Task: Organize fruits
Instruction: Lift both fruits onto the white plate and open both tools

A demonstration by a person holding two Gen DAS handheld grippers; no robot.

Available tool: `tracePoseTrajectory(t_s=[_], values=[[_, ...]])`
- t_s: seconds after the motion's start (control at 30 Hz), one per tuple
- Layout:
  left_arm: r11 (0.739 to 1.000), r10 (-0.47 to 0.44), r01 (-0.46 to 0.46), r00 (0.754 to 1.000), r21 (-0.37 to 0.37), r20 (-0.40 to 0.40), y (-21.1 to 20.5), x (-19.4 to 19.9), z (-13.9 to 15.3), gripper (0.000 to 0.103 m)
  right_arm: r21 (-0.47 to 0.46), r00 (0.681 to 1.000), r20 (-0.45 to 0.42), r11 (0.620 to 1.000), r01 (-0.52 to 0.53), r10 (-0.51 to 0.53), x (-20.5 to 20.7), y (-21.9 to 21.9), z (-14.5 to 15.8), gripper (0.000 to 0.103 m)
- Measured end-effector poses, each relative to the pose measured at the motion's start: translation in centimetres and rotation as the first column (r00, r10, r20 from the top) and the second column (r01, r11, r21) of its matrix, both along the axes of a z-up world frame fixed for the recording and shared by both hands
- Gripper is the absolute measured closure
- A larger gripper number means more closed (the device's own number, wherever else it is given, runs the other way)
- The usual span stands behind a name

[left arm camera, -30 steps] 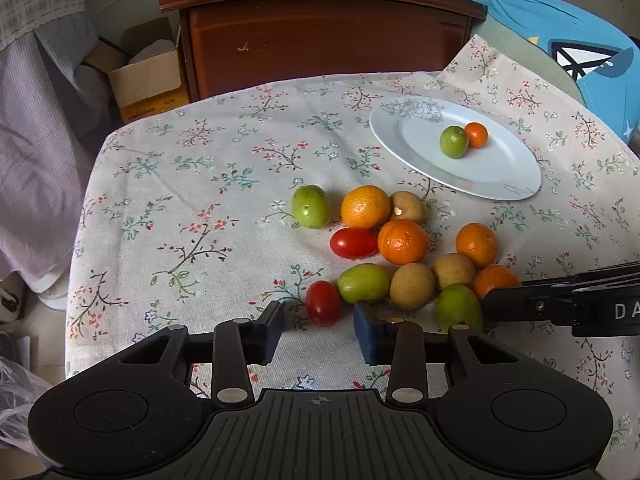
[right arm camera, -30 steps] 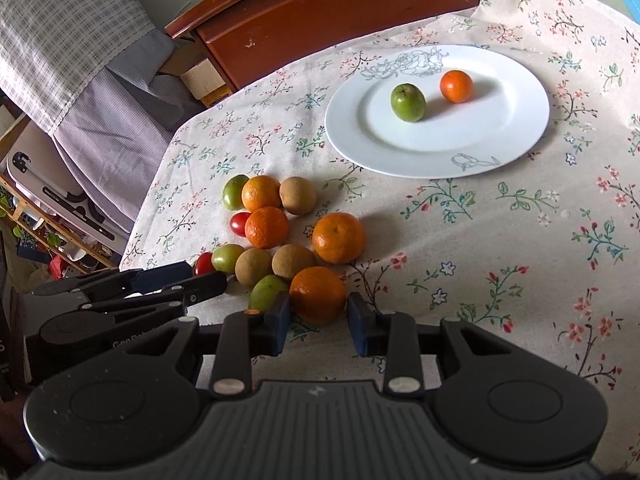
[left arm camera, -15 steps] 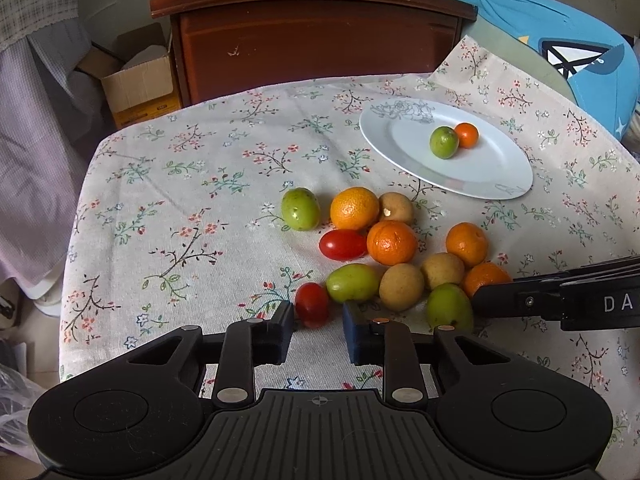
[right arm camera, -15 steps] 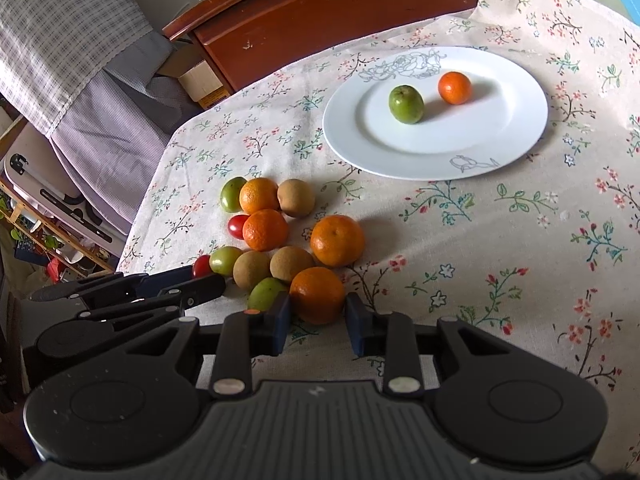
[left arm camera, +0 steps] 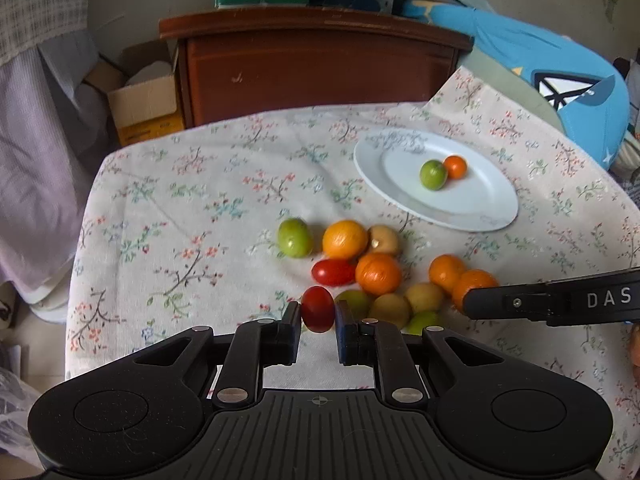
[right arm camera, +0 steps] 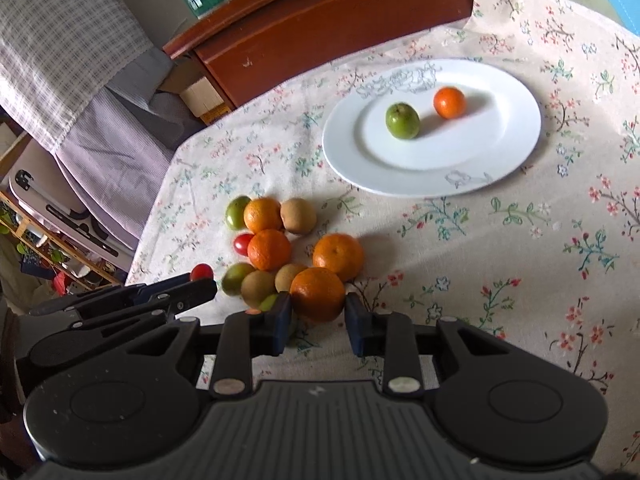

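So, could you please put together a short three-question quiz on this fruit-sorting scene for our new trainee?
1. True or false: the white plate holds three fruits.
2. Which fruit sits between the fingers of the left gripper? A) green fruit B) red tomato C) brown fruit
3. Fill in: the right gripper straddles an ____ at the near edge of the pile.

Key: 1. False; it holds two, a green fruit and a small orange. 2. B. 3. orange.
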State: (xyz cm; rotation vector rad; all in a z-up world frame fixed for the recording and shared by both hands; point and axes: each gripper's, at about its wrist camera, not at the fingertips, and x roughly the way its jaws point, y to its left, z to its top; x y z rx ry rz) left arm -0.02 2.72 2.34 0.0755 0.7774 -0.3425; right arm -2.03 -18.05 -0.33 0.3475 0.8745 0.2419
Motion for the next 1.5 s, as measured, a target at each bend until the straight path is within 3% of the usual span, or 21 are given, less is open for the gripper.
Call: tracePoseTrajectory(t_s=[0.47, 0.67, 0.9, 1.5], values=[[0.990, -0.057, 0.061, 0.998, -0.127, 0.039, -2.5, 1.1, 3.7, 0.088, 0.025, 0.992, 0.108, 0.998, 0.060, -0.062, 1.0, -2.9, 4.7, 0.074], [0.984, -0.105, 0.108, 0.994, -0.141, 0.028, -4.3, 3.1, 4.2, 0.087, 0.007, 0.989, 0.116, 0.995, 0.096, -0.096, 2.3, -4.7, 5.6, 0.074], [0.978, -0.141, 0.138, 0.990, -0.154, -0.006, -6.1, 5.3, 3.8, 0.087, -0.036, 0.989, 0.101, 0.993, 0.111, -0.107, 4.3, -5.8, 5.5, 0.074], [0.976, -0.179, 0.163, 0.978, -0.144, -0.107, -10.1, 9.5, 0.7, 0.087, -0.029, 0.977, -0.037, 0.977, 0.209, -0.210, 8.0, -8.0, 2.2, 0.074]])
